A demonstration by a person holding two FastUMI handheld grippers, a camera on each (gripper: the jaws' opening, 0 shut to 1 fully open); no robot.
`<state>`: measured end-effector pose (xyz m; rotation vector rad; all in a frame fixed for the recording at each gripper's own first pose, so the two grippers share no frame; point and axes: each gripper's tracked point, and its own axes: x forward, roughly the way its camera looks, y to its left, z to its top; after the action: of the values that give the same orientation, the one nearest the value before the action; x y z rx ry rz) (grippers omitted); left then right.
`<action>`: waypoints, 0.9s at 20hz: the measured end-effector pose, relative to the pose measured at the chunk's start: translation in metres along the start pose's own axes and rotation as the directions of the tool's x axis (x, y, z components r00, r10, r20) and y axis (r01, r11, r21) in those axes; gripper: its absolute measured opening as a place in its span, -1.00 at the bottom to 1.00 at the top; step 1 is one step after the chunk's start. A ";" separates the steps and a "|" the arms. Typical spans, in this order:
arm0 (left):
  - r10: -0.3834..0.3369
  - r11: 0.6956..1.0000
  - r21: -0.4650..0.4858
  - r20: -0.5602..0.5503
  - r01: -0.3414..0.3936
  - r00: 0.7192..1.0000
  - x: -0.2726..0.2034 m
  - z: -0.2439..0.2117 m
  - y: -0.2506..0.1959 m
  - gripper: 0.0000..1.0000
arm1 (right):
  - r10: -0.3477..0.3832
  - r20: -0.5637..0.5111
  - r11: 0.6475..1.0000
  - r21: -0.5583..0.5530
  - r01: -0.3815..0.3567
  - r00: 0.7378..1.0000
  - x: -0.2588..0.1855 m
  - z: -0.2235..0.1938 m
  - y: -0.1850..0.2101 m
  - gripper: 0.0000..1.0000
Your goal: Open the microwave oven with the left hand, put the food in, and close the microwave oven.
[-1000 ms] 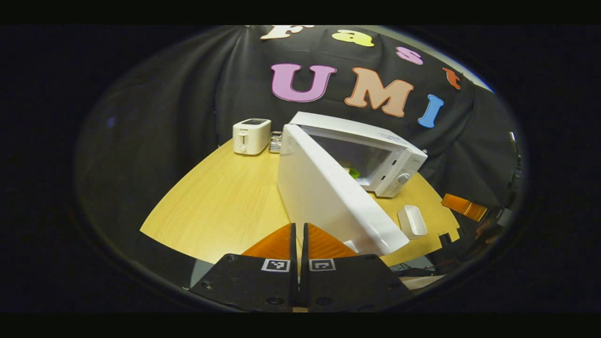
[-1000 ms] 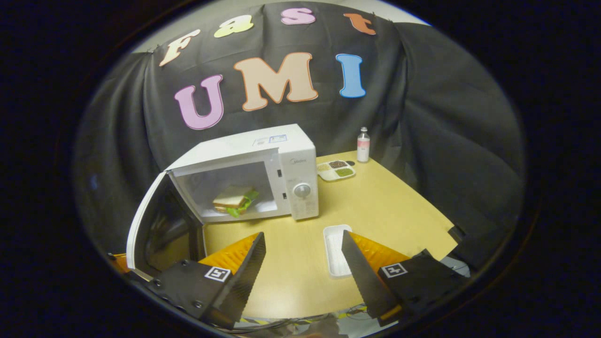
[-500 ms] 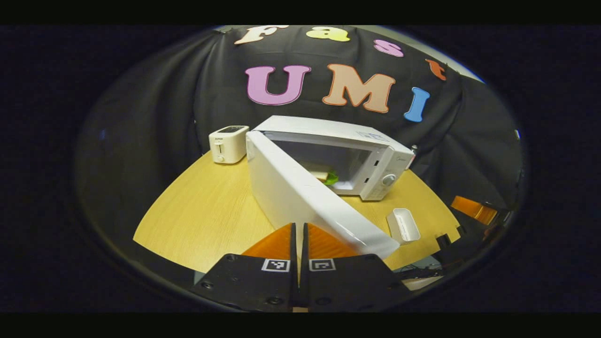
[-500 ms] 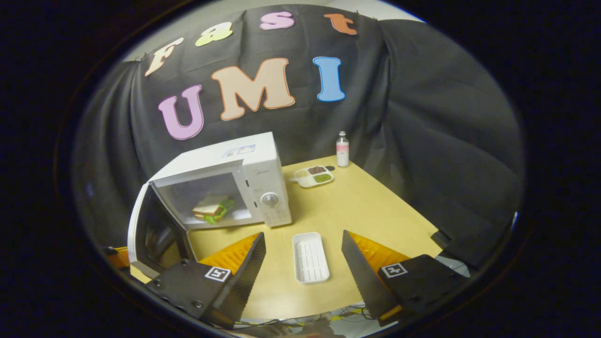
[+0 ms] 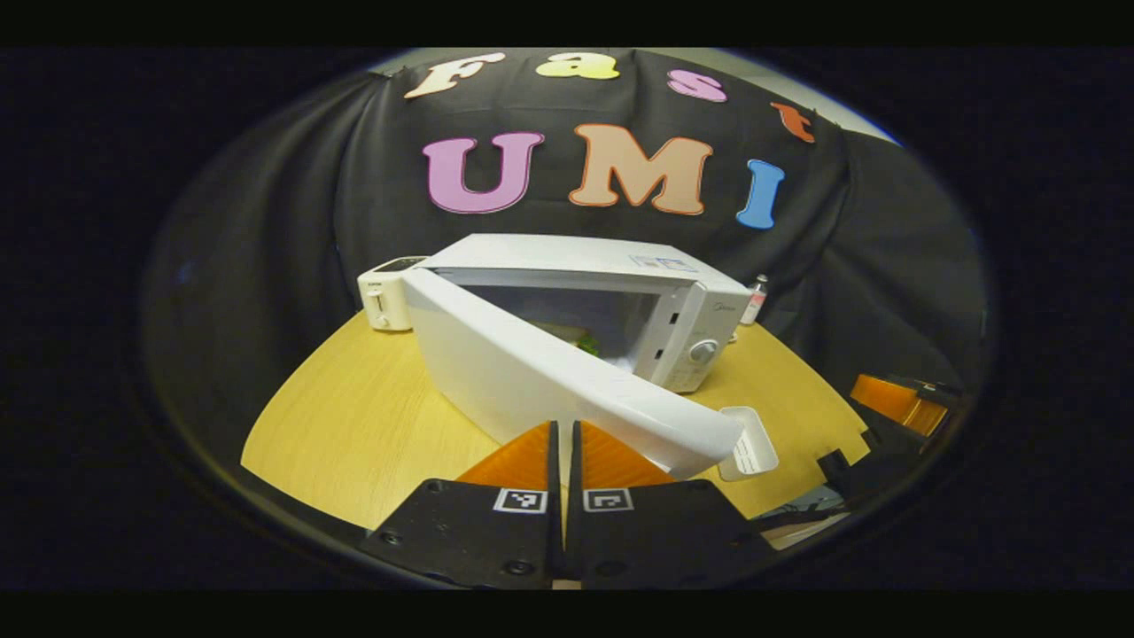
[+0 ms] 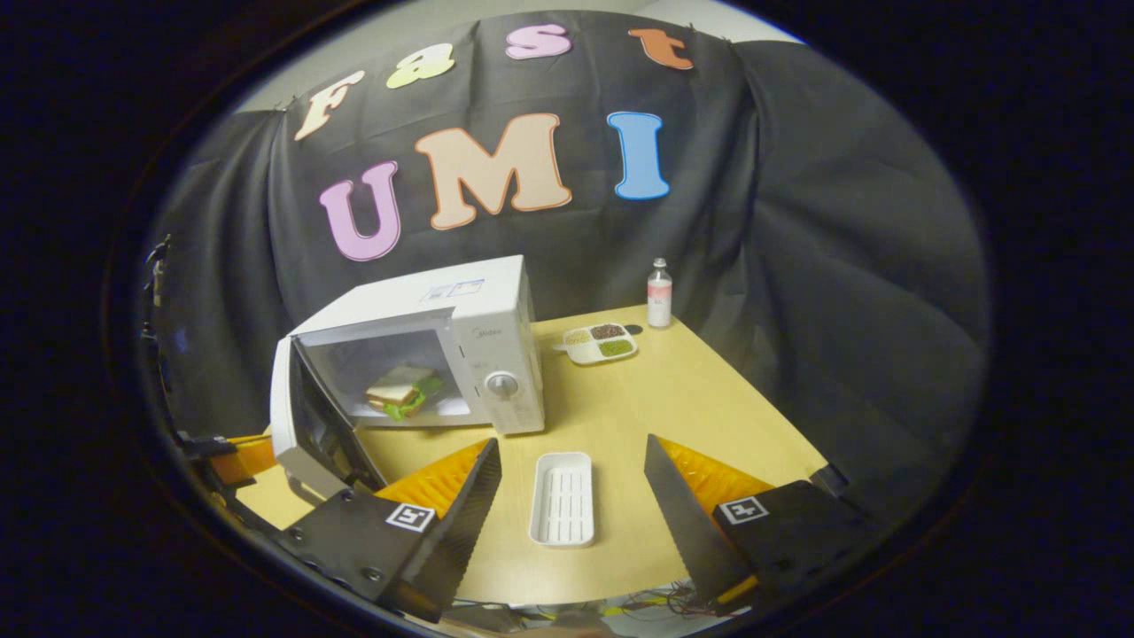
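The white microwave point(image 5: 620, 266) stands on the wooden table with its door point(image 5: 549, 372) partly open, angled toward the front. A sandwich point(image 6: 400, 392) with green lettuce lies inside the cavity; through the gap I catch a sliver of the sandwich point(image 5: 586, 340). My left gripper point(image 5: 564, 427) is shut with nothing between its fingers, its tips at the door's outer face. In the right gripper view the door point(image 6: 306, 425) stands at the left of the microwave point(image 6: 478, 310), with the left gripper point(image 6: 237, 454) behind it. My right gripper point(image 6: 571, 443) is open and holds nothing, above the table's front.
An empty white tray point(image 6: 563, 498) lies just ahead of the right gripper. A divided dish point(image 6: 601, 342) and a small bottle point(image 6: 658, 293) stand at the back right. A white toaster point(image 5: 383, 297) sits left of the microwave. The table point(image 5: 354, 416) edge runs near both grippers.
The microwave door has swung farther toward shut, with the left gripper following against its outer face. The right gripper stayed open and shifted only slightly.
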<state>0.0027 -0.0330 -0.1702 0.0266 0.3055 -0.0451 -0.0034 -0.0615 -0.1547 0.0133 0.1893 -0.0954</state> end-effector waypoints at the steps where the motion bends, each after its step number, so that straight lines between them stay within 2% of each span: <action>1: -0.001 1.000 0.003 0.011 0.001 1.000 0.004 0.004 -0.006 -0.99 | 0.003 0.009 1.000 0.003 -0.003 1.000 0.002 0.004 -0.004 0.83; 7: -0.040 0.999 0.015 0.048 0.039 0.998 0.032 0.027 -0.041 -0.98 | 0.019 0.055 1.000 -0.013 -0.018 0.998 0.008 0.018 -0.019 0.83; 8: -0.044 0.999 0.018 0.048 0.043 0.998 0.038 0.030 -0.045 -0.99 | 0.016 0.057 1.000 -0.019 -0.015 0.998 0.009 0.019 -0.022 0.99; 10: -0.053 0.999 0.014 0.048 0.052 0.997 0.051 0.035 -0.053 -0.99 | 0.008 0.070 1.000 -0.024 -0.006 0.998 0.011 0.023 -0.029 1.00; 11: -0.059 0.998 0.009 0.046 0.058 0.997 0.058 0.037 -0.057 -0.99 | 0.005 0.081 1.000 -0.019 -0.004 0.997 0.012 0.028 -0.031 0.84; 12: -0.061 0.998 0.002 0.047 0.061 0.997 0.065 0.040 -0.059 -1.00 | 0.004 0.091 1.000 -0.012 -0.003 0.996 0.013 0.030 -0.034 0.99; 14: -0.070 0.997 -0.021 0.046 0.071 0.996 0.081 0.045 -0.065 -0.99 | 0.001 0.111 1.000 0.004 -0.001 0.994 0.014 0.035 -0.037 0.99; 15: -0.077 0.996 -0.035 0.045 0.079 0.996 0.087 0.048 -0.069 -1.00 | -0.001 0.122 1.000 0.009 -0.001 0.993 0.016 0.039 -0.039 0.84; 16: -0.081 0.995 -0.045 0.046 0.083 0.996 0.094 0.052 -0.072 -0.99 | -0.002 0.132 1.000 0.011 0.001 0.991 0.016 0.041 -0.040 0.83; 17: -0.084 0.995 -0.052 0.047 0.086 0.995 0.099 0.055 -0.073 -0.98 | -0.004 0.137 1.000 0.011 0.003 0.991 0.018 0.044 -0.040 0.99; 18: -0.087 0.994 -0.062 0.039 0.089 0.995 0.104 0.056 -0.075 -0.98 | -0.006 0.140 1.000 0.010 0.005 0.990 0.019 0.045 -0.041 0.99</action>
<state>0.1147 -0.1140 -0.1491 -0.0510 0.2712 -0.1232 0.0191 -0.1054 -0.1145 0.0152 0.0489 -0.1022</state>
